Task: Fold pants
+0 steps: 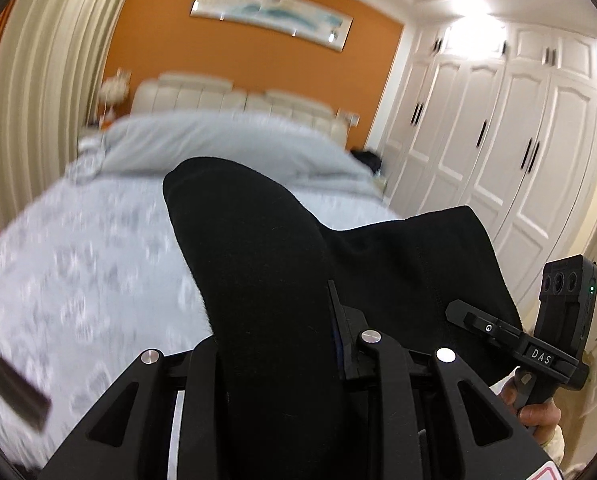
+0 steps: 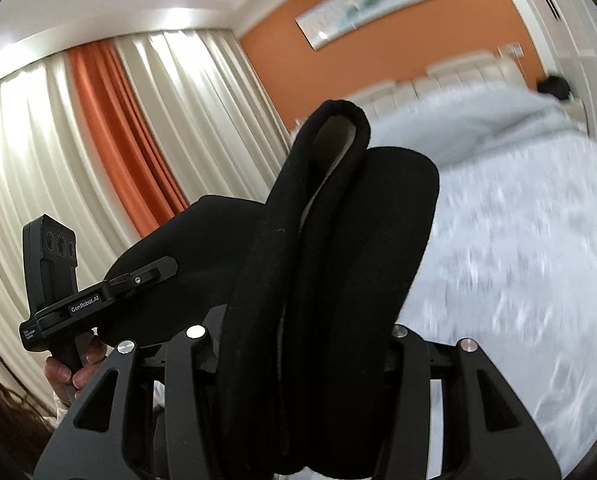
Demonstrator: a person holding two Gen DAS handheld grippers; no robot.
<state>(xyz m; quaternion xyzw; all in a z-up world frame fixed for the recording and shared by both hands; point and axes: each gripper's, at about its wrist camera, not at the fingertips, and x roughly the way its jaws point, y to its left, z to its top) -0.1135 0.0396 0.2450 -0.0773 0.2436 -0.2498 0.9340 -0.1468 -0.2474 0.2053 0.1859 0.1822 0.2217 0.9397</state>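
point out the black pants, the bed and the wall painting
black pants [image 1: 258, 264]: left wrist view, on the raised fold of cloth.
bed [image 1: 98, 248]: left wrist view, on the bare patterned cover.
wall painting [image 1: 272, 14]: left wrist view, on its middle.

Black angular tongs [image 1: 282, 344], silver round screws, white "DAS" and "GenRobot.AI" lettering; bare-skinned hand [image 2: 72, 372].

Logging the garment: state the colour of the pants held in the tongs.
Plain black pants, no visible pattern; the right wrist view shows them best.
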